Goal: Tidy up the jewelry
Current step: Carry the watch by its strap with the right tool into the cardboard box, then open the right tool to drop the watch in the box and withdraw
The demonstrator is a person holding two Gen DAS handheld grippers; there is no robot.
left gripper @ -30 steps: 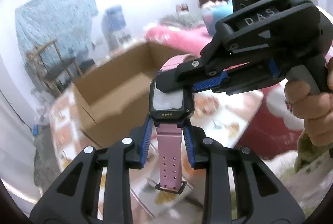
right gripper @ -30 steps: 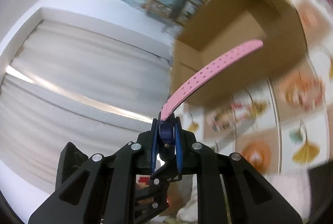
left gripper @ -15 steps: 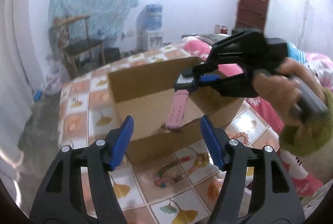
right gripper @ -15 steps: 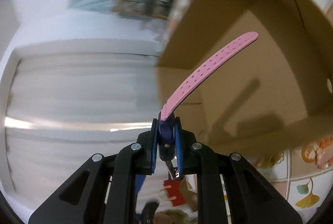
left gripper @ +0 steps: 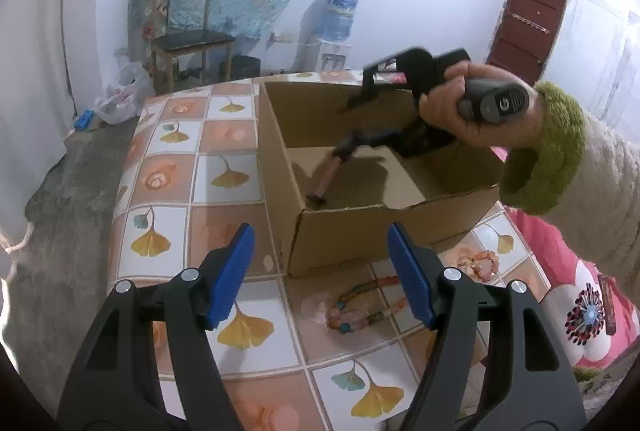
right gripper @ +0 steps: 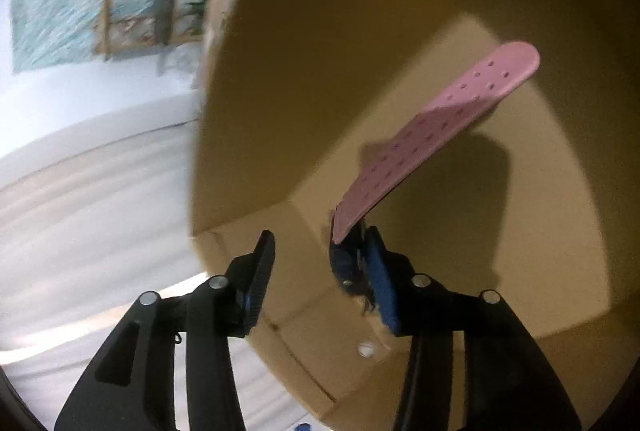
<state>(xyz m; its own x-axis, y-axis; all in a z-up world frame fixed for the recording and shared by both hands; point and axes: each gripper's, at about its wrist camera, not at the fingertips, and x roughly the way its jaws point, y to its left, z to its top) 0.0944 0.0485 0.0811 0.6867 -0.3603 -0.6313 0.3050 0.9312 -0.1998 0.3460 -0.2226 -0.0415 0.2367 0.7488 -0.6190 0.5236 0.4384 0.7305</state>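
Right claw (right gripper: 320, 271) inside box (left gripper: 360, 235), opening, pink watch (right gripper: 432, 135) against one pad. Left claw (left gripper: 320, 271) wide, empty, above bead bracelet (left gripper: 360, 307) on table (left gripper: 224, 151).

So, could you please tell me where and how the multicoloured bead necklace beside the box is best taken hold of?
Grip the bead necklace across its near strand, coming straight down with the open left claw. It lies flat as a loop on the tiled table, so it probably offers no raised part.
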